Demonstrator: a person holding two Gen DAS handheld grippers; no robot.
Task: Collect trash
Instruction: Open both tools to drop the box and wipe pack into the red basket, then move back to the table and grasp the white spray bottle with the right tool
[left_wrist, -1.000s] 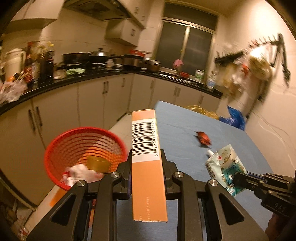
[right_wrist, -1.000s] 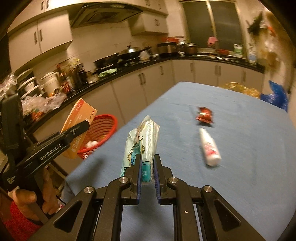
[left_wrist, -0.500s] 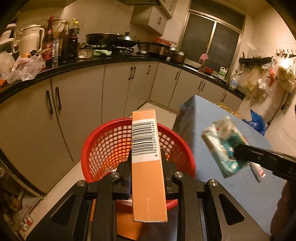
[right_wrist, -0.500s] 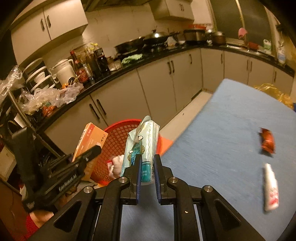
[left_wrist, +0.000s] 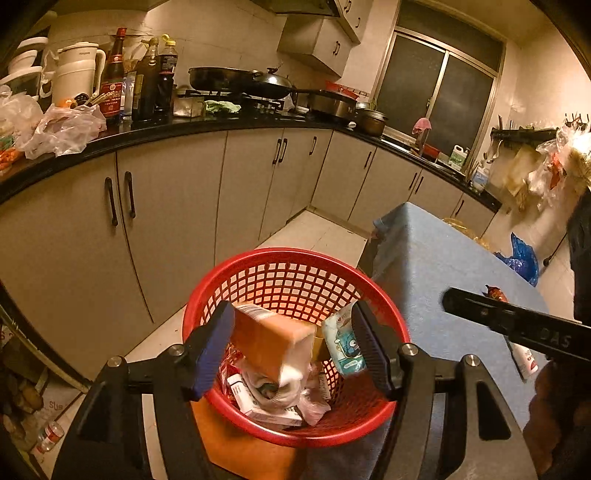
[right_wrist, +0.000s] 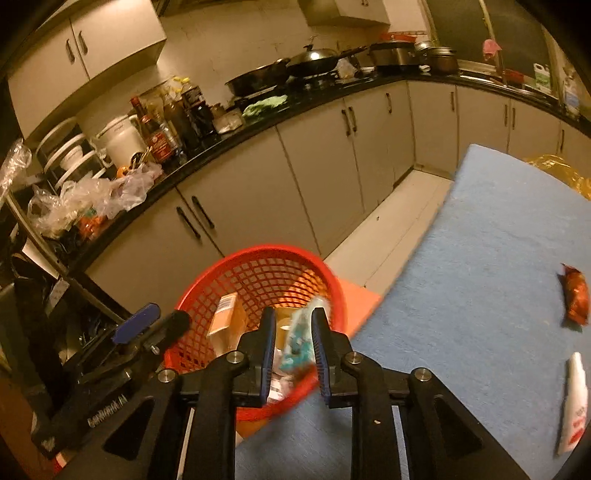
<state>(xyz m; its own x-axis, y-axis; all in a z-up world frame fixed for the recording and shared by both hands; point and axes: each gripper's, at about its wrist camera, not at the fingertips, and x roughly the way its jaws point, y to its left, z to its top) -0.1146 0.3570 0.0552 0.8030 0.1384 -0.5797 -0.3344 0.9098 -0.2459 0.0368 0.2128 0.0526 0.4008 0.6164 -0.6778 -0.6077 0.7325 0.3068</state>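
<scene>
I've just opened both grippers | left gripper (left_wrist: 291, 347) released orange box (left_wrist: 271, 347), right gripper (right_wrist: 293, 350) released snack packet (right_wrist: 297, 339) | both dropping into red basket (left_wrist: 295, 258) below | table trash remains.

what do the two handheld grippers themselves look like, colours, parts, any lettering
Both are matte black plastic. The left gripper has angular arms with triangular cut-outs, silver pivot bolts, and fingers faced with ribbed blue pads. The right gripper has the same build, with blue edging on its fingers. Faint pale lettering runs along the side of each body, too blurred to read.
</scene>
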